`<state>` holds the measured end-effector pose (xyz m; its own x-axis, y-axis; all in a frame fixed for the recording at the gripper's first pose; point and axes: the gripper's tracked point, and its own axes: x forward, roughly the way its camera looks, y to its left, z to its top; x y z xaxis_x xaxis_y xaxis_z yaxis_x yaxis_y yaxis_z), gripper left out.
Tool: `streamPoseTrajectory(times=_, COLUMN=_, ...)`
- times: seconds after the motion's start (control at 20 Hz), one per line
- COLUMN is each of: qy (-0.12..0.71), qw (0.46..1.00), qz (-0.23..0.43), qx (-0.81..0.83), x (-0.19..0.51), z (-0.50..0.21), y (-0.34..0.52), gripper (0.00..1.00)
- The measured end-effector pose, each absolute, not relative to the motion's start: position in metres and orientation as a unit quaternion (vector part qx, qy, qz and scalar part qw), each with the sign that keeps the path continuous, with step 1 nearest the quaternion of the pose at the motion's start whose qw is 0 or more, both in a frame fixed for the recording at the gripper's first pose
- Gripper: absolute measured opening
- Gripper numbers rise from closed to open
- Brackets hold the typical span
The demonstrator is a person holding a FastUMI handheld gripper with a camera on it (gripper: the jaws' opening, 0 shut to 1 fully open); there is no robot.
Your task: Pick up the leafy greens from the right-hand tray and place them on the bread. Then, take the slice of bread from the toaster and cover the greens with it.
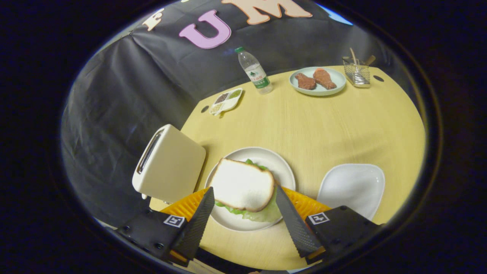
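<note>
White bread (pixel 242 184), green leaves (pixel 262 215), cream toaster (pixel 170 164), yellow table (pixel 304 121), perhaps wood-grained.

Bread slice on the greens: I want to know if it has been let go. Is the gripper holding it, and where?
Nothing is held. The gripper is open, its fingers on either side of the bread slice, which lies on the greens on the plate.

Bread (pixel 242 183) on greens (pixel 262 215) on plate (pixel 266 156), toaster (pixel 171 163) left.

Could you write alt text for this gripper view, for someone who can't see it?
A bread slice covers leafy greens on a round plate, between the open gripper fingers. A toaster stands beside the plate; an empty white tray lies opposite.
</note>
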<state>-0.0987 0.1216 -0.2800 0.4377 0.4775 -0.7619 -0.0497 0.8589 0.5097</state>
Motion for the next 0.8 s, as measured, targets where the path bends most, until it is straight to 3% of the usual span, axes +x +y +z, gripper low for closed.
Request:
streamPoseTrajectory(times=0.45, qy=0.378, qw=0.892, qz=0.161, qx=0.191, x=-0.072, z=-0.189, y=0.087, gripper=1.00)
streamPoseTrajectory(times=0.8, qy=0.249, qw=0.957, qz=0.099, qx=0.107, x=-0.050, z=-0.107, y=0.029, gripper=1.00)
